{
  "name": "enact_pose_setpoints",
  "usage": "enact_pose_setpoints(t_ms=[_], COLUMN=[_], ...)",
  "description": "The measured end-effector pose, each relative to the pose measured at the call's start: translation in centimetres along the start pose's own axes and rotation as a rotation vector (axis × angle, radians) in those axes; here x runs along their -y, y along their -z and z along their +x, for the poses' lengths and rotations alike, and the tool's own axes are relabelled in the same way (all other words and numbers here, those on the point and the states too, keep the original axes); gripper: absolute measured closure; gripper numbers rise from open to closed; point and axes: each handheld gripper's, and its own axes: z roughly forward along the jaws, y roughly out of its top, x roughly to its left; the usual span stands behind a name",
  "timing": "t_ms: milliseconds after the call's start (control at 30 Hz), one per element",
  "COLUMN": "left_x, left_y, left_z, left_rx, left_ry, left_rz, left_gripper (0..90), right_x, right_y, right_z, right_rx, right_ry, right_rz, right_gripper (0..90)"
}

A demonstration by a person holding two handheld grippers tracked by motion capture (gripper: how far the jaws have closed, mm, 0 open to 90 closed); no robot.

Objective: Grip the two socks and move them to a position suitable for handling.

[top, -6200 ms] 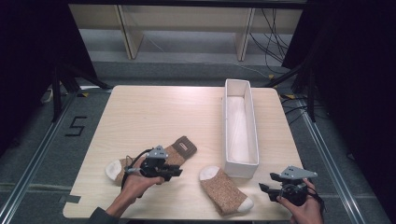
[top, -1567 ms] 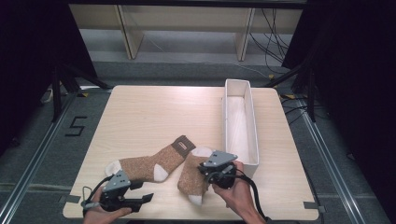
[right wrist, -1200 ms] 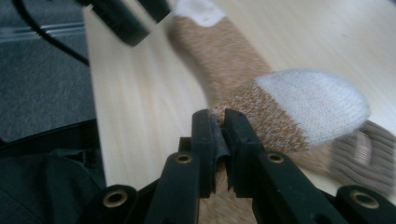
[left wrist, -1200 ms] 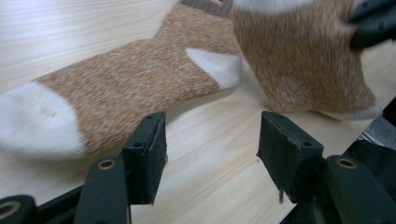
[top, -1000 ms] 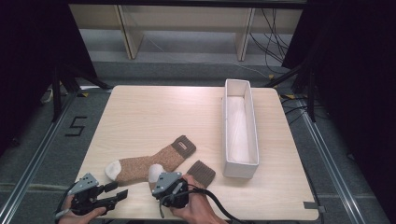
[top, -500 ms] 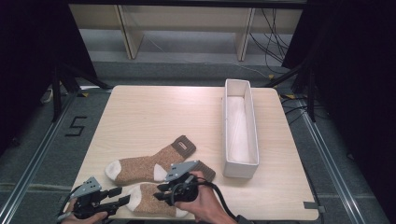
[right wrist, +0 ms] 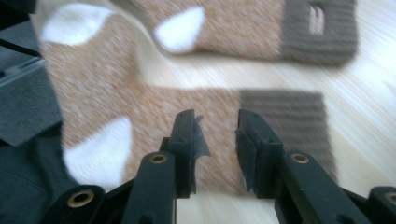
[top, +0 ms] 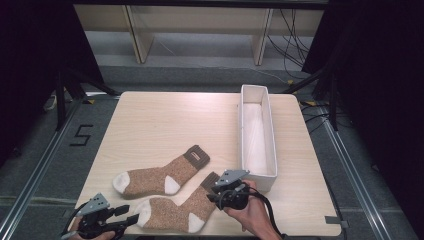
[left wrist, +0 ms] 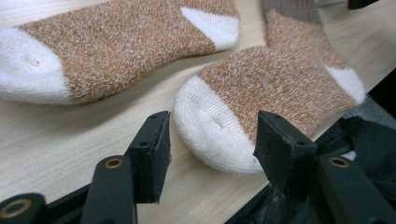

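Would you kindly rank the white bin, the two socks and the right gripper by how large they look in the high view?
1. white bin, clearly largest.
2. far sock and near sock: they look alike, so no ranking between them; the near one's cuff is partly hidden.
3. right gripper, smallest.

Even overhead light, dark surroundings, soft shadows, right gripper view motion-blurred

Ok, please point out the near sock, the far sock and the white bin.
near sock (top: pixel 172 214): high view, on its brown foot part.
far sock (top: pixel 155 179): high view, on its brown foot part.
white bin (top: pixel 272 155): high view, on its right wall.
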Motion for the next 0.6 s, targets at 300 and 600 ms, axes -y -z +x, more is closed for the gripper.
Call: enact_pose_setpoints(t_ms=[300, 600], left_x=[-0.3, -0.1], left_y=[-1.2, -2.2], left_z=[0.2, 0.7], left_rx=[-0.027, 0.004], left_ry=[-0.037, -0.039], left_rz=[0.105, 0.148], left_gripper=[38.9, 50.5], right_x=[1.7, 1.9], right_y=[0.4, -0.2], right_z=[-1.7, -2.0], right_rx=[0.077, 0.074], right_ry=[-0.029, -0.02], right_rz=[0.054, 0.06], right_gripper=[62.8, 61.1])
